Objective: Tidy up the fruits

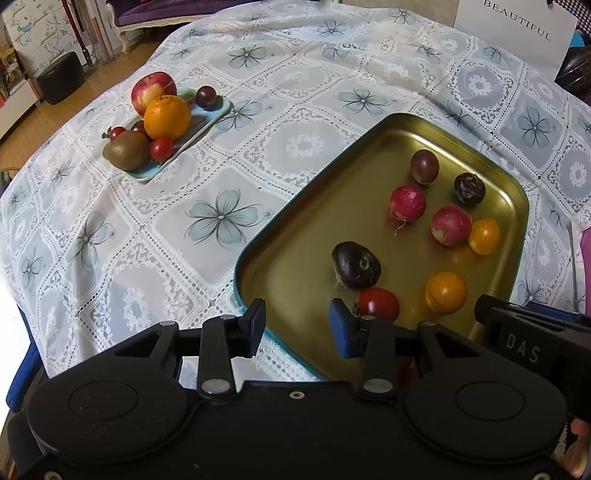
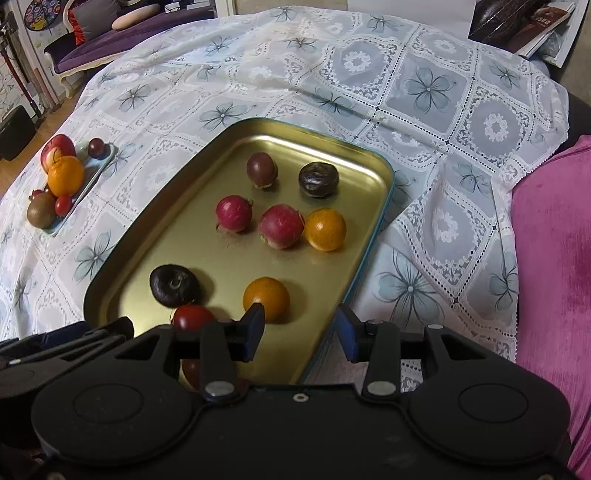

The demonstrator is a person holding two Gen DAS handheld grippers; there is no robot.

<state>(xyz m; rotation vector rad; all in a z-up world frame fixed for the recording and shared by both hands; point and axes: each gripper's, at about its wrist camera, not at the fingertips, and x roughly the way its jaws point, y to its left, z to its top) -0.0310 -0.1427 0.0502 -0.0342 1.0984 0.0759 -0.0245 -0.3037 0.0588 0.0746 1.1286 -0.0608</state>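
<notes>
Both grippers hover over the gold tray's (image 2: 122, 266) near edge, jaws spread, holding nothing. The red cherry tomato (image 1: 378, 304) lies just beyond the left gripper (image 1: 297, 326); the right gripper (image 2: 301, 332) is nearer the orange tomato (image 2: 266, 299).

Left gripper (image 1: 297, 326): lower centre of frame, jaws apart, empty. Right gripper (image 2: 301, 332): lower centre, jaws apart, empty, pitched downward.

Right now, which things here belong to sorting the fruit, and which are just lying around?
Part of the job:
- gold metal tray with loose small fruits
- pale green rectangular plate holding apple, orange, kiwi
- left gripper, right gripper, both empty

Just lying about:
- white "BEAUTIFUL" paper bag
- pink cushion
- lace floral tablecloth
</notes>
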